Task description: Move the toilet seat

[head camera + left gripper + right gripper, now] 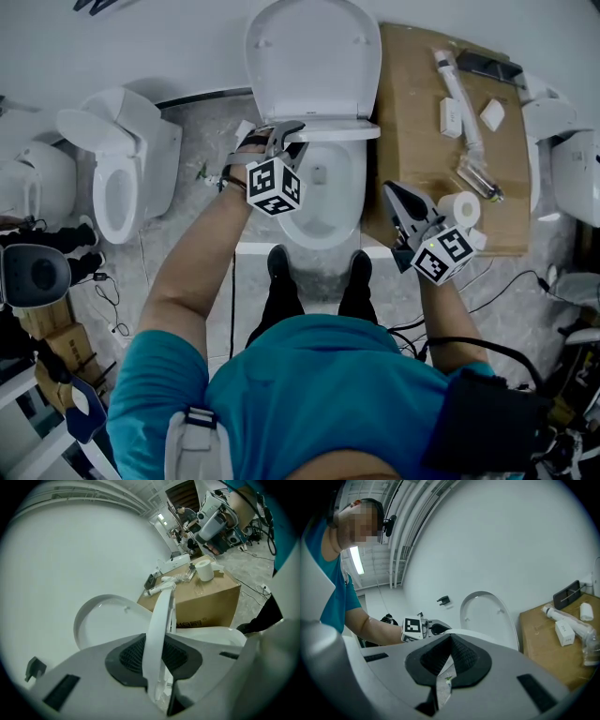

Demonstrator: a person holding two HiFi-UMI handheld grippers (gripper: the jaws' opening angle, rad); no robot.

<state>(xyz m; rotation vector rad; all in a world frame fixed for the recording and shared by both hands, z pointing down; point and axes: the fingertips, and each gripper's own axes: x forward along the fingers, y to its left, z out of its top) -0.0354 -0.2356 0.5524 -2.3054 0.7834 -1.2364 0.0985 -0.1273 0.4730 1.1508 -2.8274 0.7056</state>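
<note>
A white toilet point(323, 202) stands against the wall with its lid point(314, 56) upright. The seat ring point(342, 133) is raised off the bowl, roughly half way up. My left gripper point(291, 133) is shut on the seat's left front edge. In the left gripper view the seat's thin white rim point(161, 620) runs upright between the dark pads point(131, 656), with the lid point(101, 620) behind. My right gripper point(394, 195) hangs to the right of the bowl, shut and holding nothing. In the right gripper view its jaws point(449, 660) leave only a slit.
A cardboard box point(422, 122) right of the toilet carries a toilet roll point(461, 208), a white tube and small parts. Other toilets stand at left point(117, 178) and far right point(577, 159). Cables point(506, 281) lie on the floor. The person's shoes point(278, 267) stand before the bowl.
</note>
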